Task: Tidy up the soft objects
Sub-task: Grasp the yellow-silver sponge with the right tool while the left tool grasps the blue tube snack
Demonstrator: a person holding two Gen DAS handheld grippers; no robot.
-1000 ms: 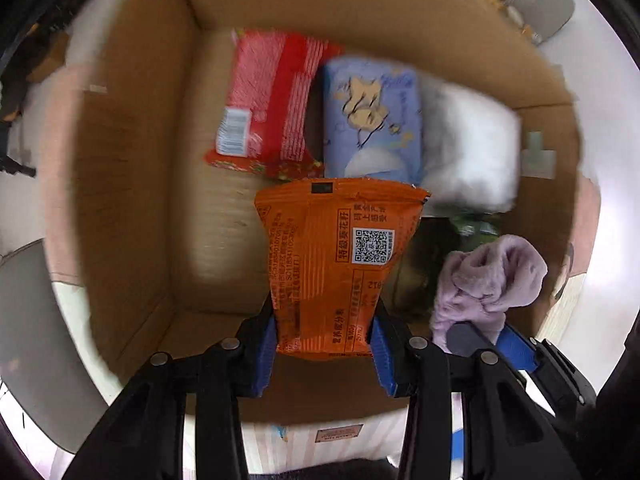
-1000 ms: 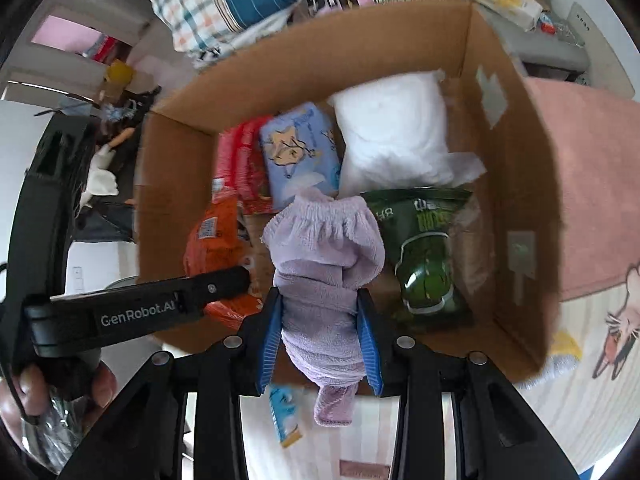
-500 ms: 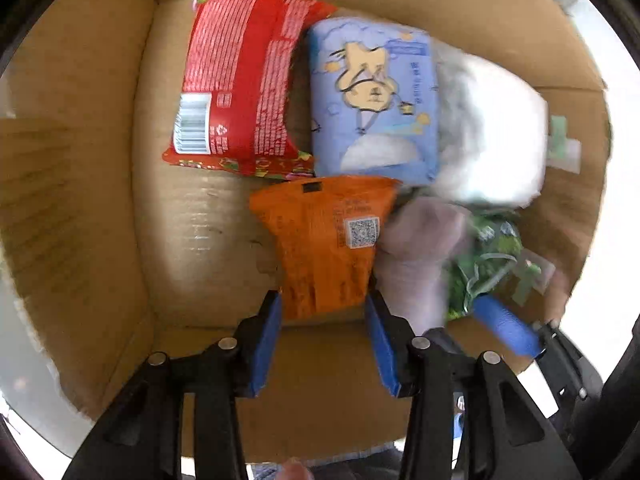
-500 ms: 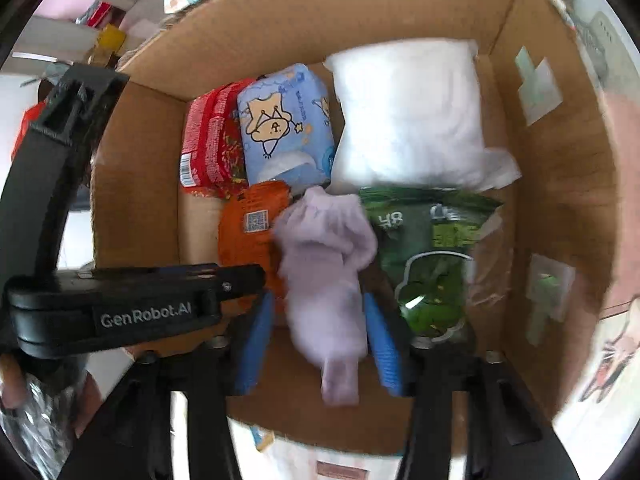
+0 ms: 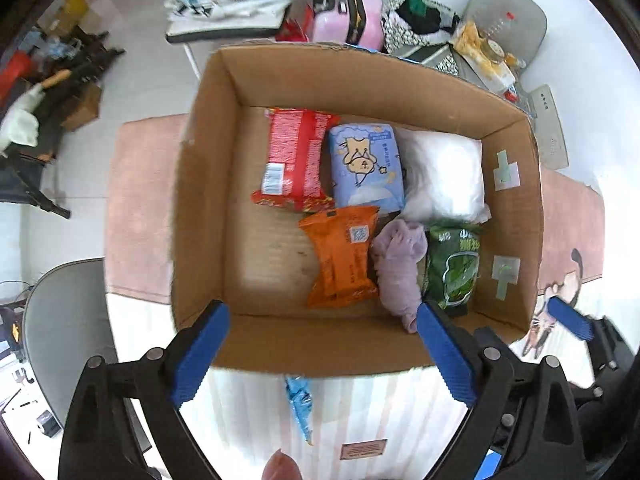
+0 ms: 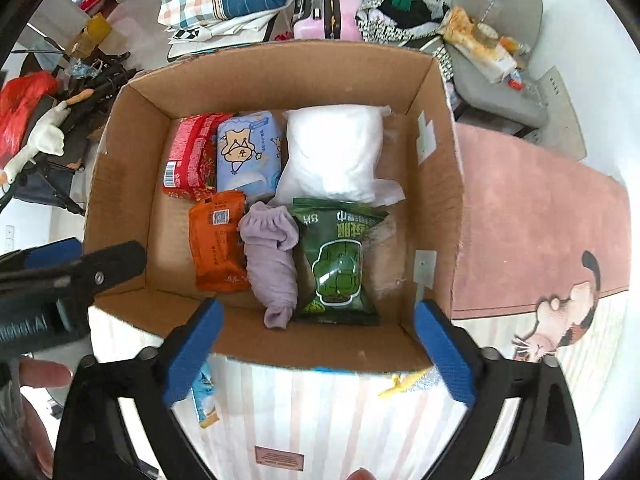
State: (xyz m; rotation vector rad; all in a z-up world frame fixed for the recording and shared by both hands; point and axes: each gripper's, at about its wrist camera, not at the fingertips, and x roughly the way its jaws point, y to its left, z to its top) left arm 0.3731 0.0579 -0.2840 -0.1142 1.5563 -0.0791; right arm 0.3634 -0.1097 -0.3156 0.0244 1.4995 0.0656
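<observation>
Cardboard walls frame most of both views: the open box (image 5: pixel 208 184) sits on the striped bench (image 6: pixel 340 412), and six soft things lie on its floor. Along the 12 o'clock side run the red packet (image 5: pixel 294 158), the blue tissue pack (image 5: pixel 366 164) and the white pillow pack (image 5: pixel 444 176). Toward 6 o'clock lie the orange packet (image 5: pixel 344 256), the lilac cloth (image 6: pixel 272 256) and the green packet (image 6: pixel 338 264), side by side and touching.

Both tongs hang above the near rim. The left tongs (image 5: pixel 320 356) have just been opening and now stand wide with nothing between the pads; the orange packet rests free on the box floor. The right tongs (image 6: pixel 318 354) have likewise just been opening, and the lilac cloth lies loose below them.

By my reading the packing is well along. Left over on the bench, at 6 o'clock just outside the box, are a small blue wrapper (image 5: pixel 300 404) and something yellow (image 6: pixel 400 384) peeking from under the rim; these look like the next pickups.
</observation>
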